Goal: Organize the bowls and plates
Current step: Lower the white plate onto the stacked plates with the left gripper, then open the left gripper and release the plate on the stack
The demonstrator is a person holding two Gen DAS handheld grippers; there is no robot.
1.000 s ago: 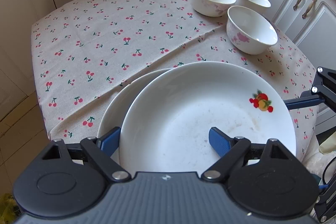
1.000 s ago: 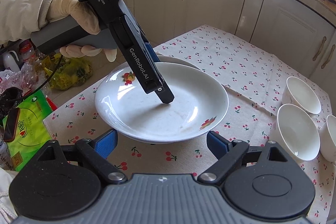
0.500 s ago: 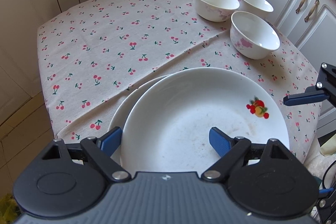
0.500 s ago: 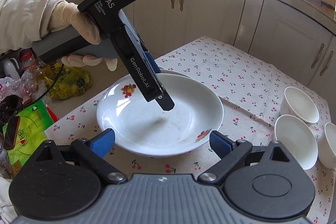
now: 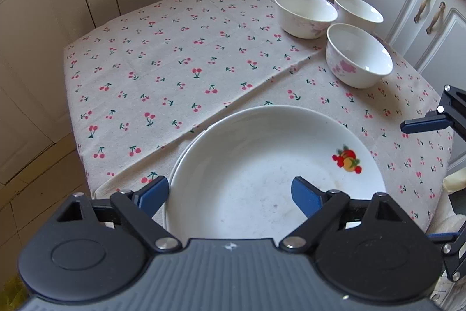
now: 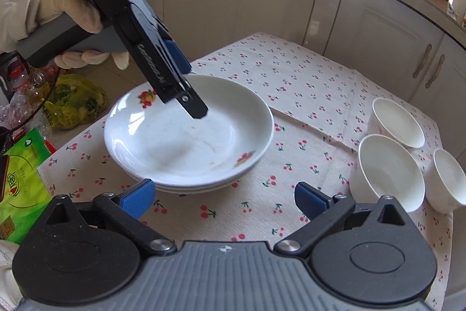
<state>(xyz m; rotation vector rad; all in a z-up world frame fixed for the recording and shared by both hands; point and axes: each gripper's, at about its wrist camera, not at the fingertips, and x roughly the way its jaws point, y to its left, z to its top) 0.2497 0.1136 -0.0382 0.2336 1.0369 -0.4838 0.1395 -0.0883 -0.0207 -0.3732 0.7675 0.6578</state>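
Fingers (image 5: 154, 191) of your L gripper (image 5: 230, 194) opening off top plate (image 6: 189, 136), R gripper (image 6: 224, 198) opening wide, empty: plate now sits on stack, bowls (image 6: 390, 171) far right next.

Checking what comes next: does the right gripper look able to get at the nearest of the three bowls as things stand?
Probably yes. The right gripper, jaws opening with nothing between them, sits over bare tablecloth. The nearest bowl stands just to its right with its near side unobstructed; the left gripper is over the plates.

Glossy ceramic plate (image 6: 186, 147), matt cloth (image 5: 174, 54)
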